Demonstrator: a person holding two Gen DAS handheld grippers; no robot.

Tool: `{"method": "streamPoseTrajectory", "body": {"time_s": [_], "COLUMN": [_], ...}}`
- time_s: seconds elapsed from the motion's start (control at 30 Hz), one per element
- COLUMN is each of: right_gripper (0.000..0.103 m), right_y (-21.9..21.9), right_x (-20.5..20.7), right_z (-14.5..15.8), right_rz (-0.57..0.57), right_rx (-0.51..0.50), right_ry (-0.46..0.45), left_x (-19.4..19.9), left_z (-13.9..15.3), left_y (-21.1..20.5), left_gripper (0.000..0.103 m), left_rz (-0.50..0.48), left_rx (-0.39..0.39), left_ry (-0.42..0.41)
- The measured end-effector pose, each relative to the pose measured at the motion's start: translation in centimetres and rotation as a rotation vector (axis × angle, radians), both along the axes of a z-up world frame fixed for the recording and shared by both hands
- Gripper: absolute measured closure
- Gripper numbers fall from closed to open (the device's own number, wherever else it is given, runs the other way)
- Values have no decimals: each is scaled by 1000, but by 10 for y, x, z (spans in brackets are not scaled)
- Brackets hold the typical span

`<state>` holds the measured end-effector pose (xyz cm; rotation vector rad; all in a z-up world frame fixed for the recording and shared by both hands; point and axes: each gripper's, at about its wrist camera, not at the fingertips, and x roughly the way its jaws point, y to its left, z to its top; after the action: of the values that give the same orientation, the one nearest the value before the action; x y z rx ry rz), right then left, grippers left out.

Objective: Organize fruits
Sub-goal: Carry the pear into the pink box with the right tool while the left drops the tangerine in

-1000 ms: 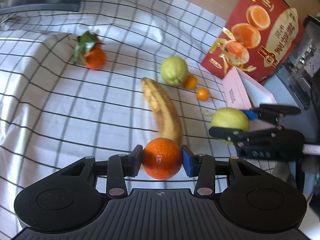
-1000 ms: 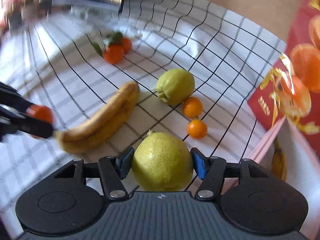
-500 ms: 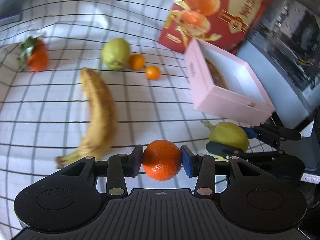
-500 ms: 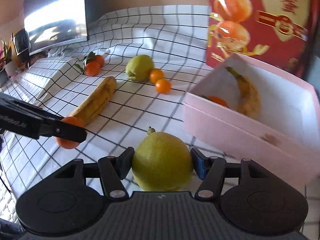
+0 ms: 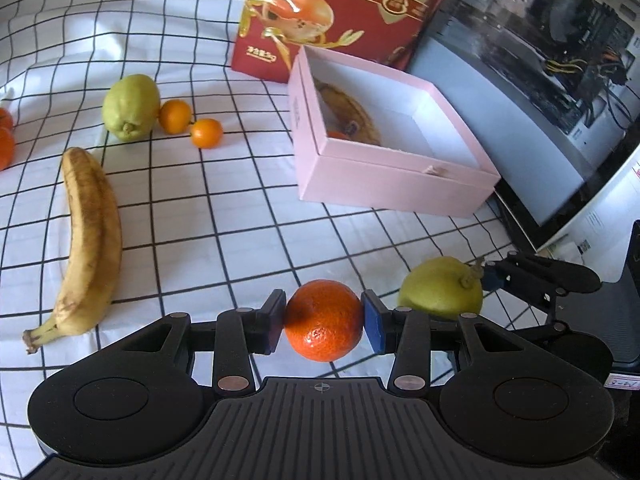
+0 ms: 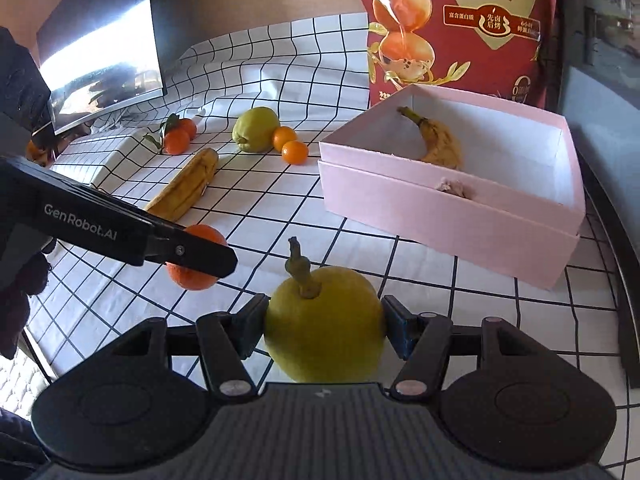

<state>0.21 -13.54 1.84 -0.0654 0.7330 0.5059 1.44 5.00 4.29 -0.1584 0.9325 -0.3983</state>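
My left gripper (image 5: 323, 320) is shut on an orange mandarin (image 5: 323, 319), held above the checked cloth in front of the pink box (image 5: 396, 184). My right gripper (image 6: 323, 330) is shut on a yellow-green pear (image 6: 324, 324) with its stem up; the pear (image 5: 440, 288) hangs just right of the mandarin in the left wrist view. The pink box (image 6: 452, 208) stands open with a banana (image 6: 436, 144) and something orange inside. A second banana (image 5: 90, 236), a green pear (image 5: 130, 106) and two small oranges (image 5: 188, 124) lie on the cloth.
A red printed carton (image 5: 332, 8) stands behind the box. A computer case (image 5: 552, 80) flanks the box on the right. Leafy mandarins (image 6: 178, 134) and a monitor (image 6: 100, 64) sit at the far left. The cloth (image 5: 240, 220) ends at the table's right edge.
Both grippers have swung right with their fruit, from over the loose fruit toward the pink box, which now fills more of both views. Grips unchanged.
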Motion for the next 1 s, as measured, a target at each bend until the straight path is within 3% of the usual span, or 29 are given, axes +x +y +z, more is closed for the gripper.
{"method": "streamPoseTrajectory", "body": {"time_s": [0.2, 0.5, 0.63, 0.8, 0.9, 1.0], "right_gripper": [41, 42, 42, 42, 42, 42], "right_y": [3, 13, 5, -15, -25, -35], "right_x": [-2, -5, -4, -11, -19, -25], "right_z": [1, 9, 16, 41, 54, 59], "right_rz": [-10, 15, -18, -65, -94, -130], "right_rx": [-19, -128, -60, 38, 48, 56], "right_ry": [-14, -48, -20, -42, -79, -95], "left_x": [-9, -13, -8, 19, 50, 93], "left_z": [1, 9, 20, 43, 65, 72], "left_y": [1, 6, 5, -3, -30, -69], "left_gripper": [57, 57, 57, 57, 57, 57], "left_rz": [-7, 11, 4, -50, -133, -211], "left_rx": [9, -3, -14, -27, -15, 8], "left_ry": [-7, -33, -63, -128, -175, -170]}}
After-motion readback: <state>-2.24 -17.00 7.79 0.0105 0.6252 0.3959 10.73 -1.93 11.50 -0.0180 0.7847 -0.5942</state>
